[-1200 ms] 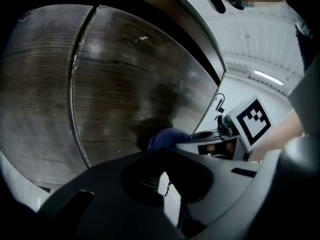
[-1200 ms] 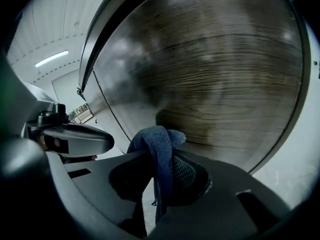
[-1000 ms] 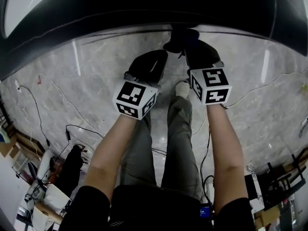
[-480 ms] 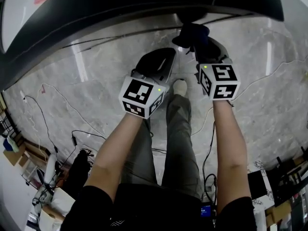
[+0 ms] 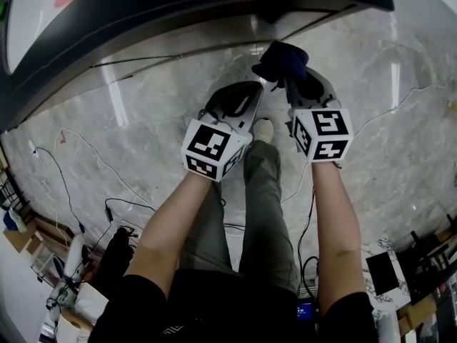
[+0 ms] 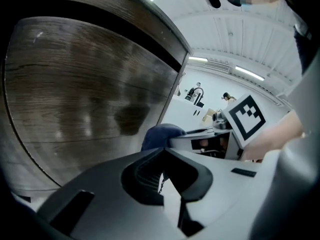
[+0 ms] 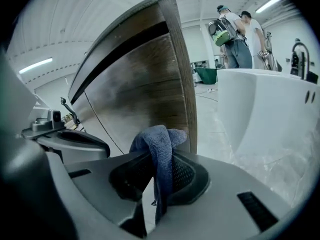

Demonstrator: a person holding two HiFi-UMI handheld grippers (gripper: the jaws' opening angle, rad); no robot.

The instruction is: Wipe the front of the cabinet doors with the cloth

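The blue cloth (image 7: 159, 145) is clamped in the right gripper (image 7: 161, 176), near the edge of the wood-grain cabinet door (image 7: 145, 89); contact cannot be told. The left gripper (image 6: 165, 179) is closed, empty, facing the door. Firm, even pressure and overlapping strokes across the door are advised.

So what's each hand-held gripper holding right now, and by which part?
The right hand-held gripper pinches the blue cloth by a bunched fold, the rest bulging past its tips. The left hand-held gripper is shut, empty.
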